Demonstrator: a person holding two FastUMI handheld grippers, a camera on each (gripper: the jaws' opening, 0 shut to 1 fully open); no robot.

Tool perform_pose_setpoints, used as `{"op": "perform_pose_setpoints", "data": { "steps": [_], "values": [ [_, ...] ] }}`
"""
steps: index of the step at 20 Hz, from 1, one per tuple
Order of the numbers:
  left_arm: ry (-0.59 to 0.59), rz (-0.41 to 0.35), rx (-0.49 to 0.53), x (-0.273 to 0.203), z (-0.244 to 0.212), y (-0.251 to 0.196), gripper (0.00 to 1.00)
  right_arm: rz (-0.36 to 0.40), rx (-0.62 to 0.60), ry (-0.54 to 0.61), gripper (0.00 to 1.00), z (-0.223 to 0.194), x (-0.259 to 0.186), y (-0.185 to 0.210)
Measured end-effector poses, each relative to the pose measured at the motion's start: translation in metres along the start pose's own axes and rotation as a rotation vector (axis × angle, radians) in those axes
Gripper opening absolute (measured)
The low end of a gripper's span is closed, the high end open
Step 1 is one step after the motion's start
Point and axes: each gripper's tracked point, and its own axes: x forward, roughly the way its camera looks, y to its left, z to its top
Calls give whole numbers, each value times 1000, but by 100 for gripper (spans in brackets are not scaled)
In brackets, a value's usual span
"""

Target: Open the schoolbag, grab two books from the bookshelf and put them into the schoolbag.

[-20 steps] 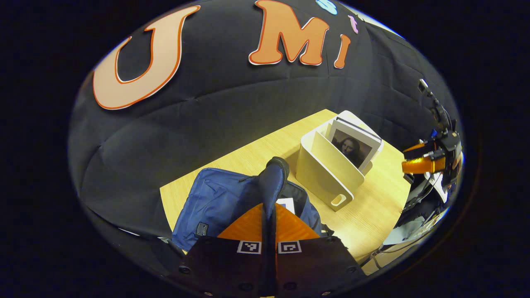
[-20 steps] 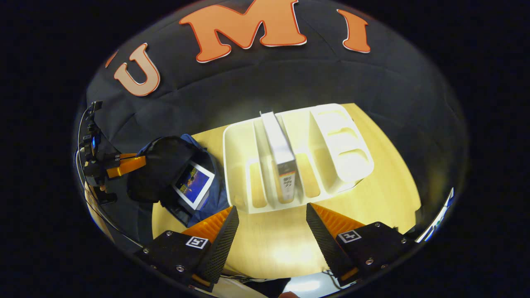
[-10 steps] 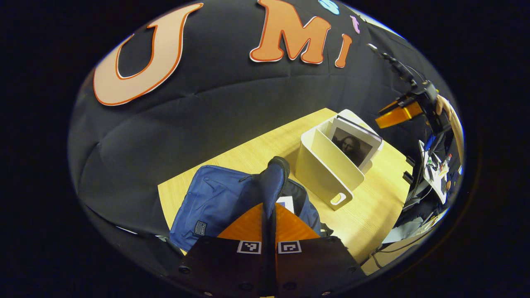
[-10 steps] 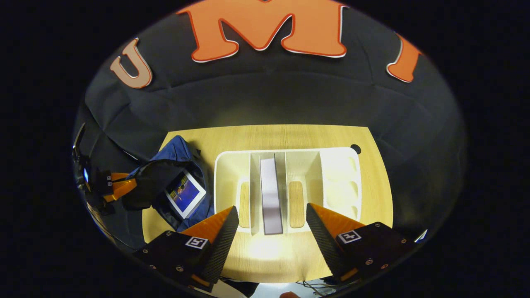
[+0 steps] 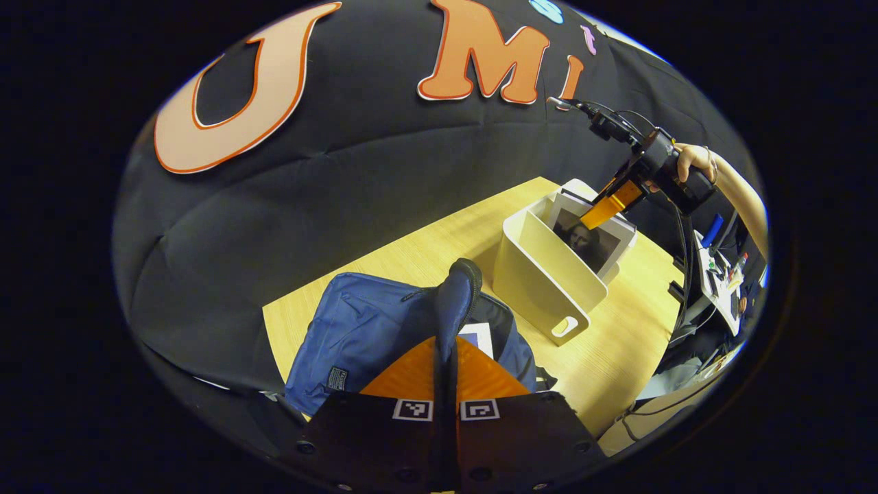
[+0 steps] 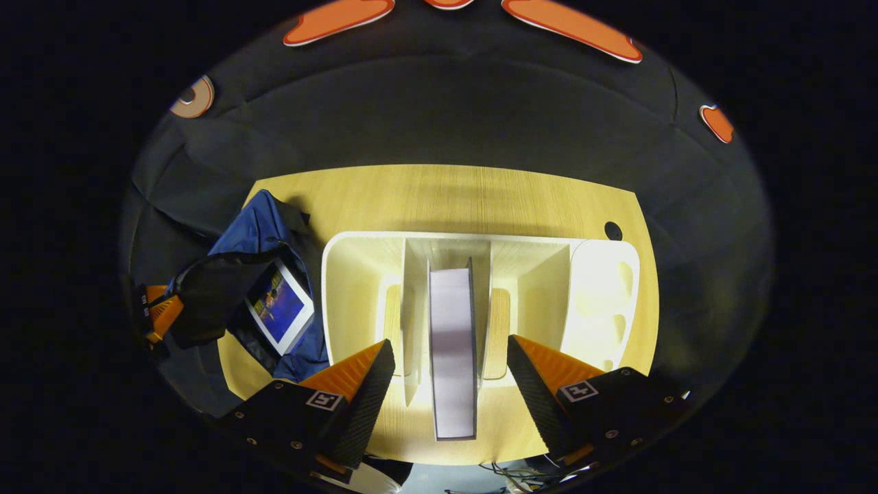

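Over the bookshelf: right hand-held gripper point(image 6: 451, 370) hangs with its fingers spread wide, one on each side of the upright book point(image 6: 453, 350), touching neither face as far as the right gripper view shows.
Book: stands on edge in the middle slot of the white bookshelf point(image 6: 357, 240), near the worktop's point(image 6: 446, 192) right half; its cover point(image 5: 591, 241) leans against a divider in the left gripper view.
Left hand-held gripper: point(image 5: 446, 384) fingers pressed together on the schoolbag's point(image 5: 363, 329) raised flap, holding the mouth open near the left edge of the worktop.
Schoolbag: open, one book point(image 6: 280, 312) already lying inside.
Progress: my guess is the second book is the step in hand.
Risk, shelf: a finger could land on a divider instead of in the slot, so the light shelf tips or slides as the book lifts.
Risk, grip: a pinch near one end of the top edge may let the book swing and slip.
Risk, bag: if the flap slips free, the mouth may sag shut over the first book.
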Motion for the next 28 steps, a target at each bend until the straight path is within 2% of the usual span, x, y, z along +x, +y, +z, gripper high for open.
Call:
{"op": "perform_pose_setpoints", "data": {
  "steps": [2,5,6,9,10,12,13,20,28],
  "values": [
    [3,-1,-1,1,0,1,1,-10,-3,13,96,1,2,-2],
    [9,-7,-5,5,-1,1,1,-26,-11,24,81,1,8,-6],
    [10,-10,-6,6,-2,1,1,-23,-7,25,58,0,13,-6],
    [14,-13,-8,7,-3,0,0,-4,42,25,28,2,13,-6],
    [14,-13,-10,7,-3,0,0,-12,45,26,46,2,12,-9],
    [15,-11,-11,8,-4,1,0,-13,56,4,26,6,9,-8],
    [13,-9,-11,7,-3,1,0,-11,49,-9,35,6,3,-8],
    [11,-16,-14,8,-3,0,0,0,54,-65,33,7,-38,-4],
    [-4,-14,-18,9,-7,4,1,2,55,-254,33,13,-154,-11]
  ]
}}
